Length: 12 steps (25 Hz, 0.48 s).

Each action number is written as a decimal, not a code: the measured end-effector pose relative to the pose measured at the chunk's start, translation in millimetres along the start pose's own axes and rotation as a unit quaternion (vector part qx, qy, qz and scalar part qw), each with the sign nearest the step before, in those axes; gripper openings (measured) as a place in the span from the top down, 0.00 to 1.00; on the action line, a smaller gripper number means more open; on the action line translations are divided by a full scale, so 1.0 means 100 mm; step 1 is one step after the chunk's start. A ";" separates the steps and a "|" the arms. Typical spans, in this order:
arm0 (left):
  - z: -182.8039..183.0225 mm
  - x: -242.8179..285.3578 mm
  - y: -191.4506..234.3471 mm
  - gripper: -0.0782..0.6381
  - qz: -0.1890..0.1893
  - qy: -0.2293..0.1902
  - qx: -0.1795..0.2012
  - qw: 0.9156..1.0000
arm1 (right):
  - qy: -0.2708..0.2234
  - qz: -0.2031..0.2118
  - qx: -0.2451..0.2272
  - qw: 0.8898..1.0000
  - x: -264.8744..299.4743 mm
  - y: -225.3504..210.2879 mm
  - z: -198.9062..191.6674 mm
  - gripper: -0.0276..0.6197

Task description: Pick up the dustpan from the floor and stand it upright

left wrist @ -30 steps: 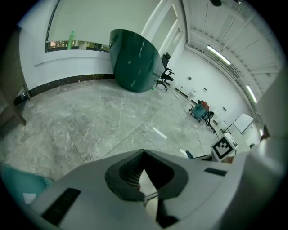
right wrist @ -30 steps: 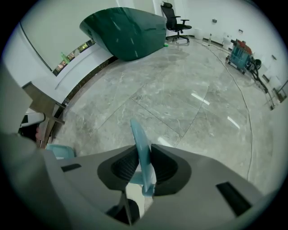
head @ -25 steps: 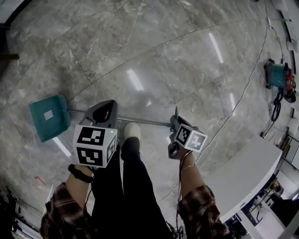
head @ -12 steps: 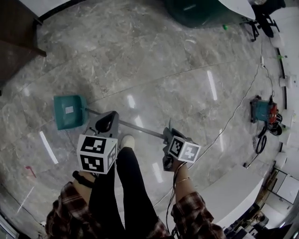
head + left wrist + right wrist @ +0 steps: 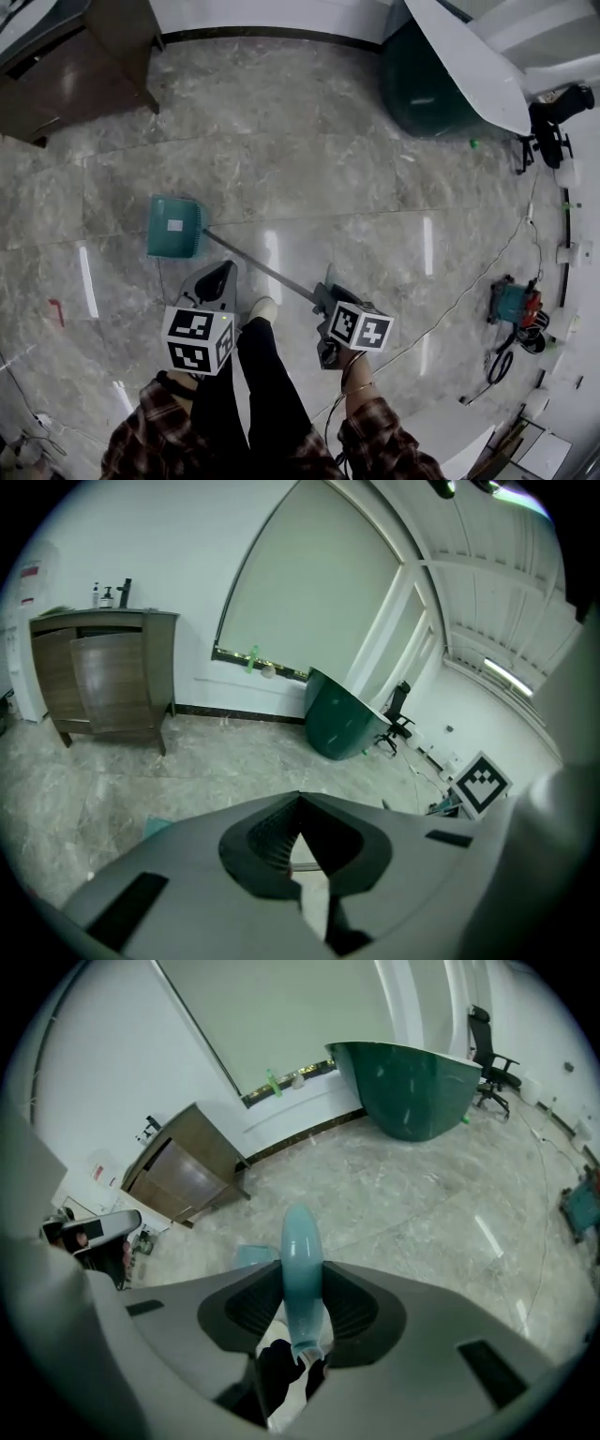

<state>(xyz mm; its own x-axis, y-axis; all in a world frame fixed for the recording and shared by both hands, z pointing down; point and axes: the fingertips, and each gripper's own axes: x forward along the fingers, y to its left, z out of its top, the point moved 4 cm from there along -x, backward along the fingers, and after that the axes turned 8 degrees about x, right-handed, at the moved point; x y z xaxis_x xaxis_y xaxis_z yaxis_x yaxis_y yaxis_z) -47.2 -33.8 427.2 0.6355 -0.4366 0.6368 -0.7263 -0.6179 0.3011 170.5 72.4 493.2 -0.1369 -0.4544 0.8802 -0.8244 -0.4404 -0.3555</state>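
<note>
Though just widening, right gripper (image 5: 325,292) clasps dustpan (image 5: 173,228) by its half-hidden handle (image 5: 260,268) (left gripper (image 5: 222,272) closed, empty).

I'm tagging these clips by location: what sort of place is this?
Probably an office lobby or reception area: a polished stone floor, a curved green desk with a white top, and an office chair.

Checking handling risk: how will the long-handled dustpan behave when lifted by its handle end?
Likely light and stiff: thin straight rod, plastic-looking pan. Probably pan-heavy, so it may swing or pivot. The smooth rounded grip could slip.
</note>
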 end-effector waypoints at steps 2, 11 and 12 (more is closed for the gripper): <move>0.09 -0.20 0.14 0.89 0.011 -0.014 -0.012 1.000 | -0.005 0.028 -0.005 1.000 -0.05 0.30 0.07 0.75; 0.35 -1.05 1.03 0.89 0.054 -0.052 -0.062 0.995 | -0.003 0.096 -0.062 0.993 -0.01 1.85 0.34 0.75; 0.35 -1.16 1.11 0.89 0.057 -0.052 -0.066 0.995 | -0.001 0.099 -0.070 0.993 0.00 2.02 0.34 0.75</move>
<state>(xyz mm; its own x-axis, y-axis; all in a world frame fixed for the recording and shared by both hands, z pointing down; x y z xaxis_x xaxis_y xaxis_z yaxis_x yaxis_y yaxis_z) -193.0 -74.5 362.3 0.5649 -0.5690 0.5976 -0.8195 -0.4718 0.3254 22.7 -43.4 410.9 -0.3033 -0.5225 0.7969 -0.8498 -0.2299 -0.4742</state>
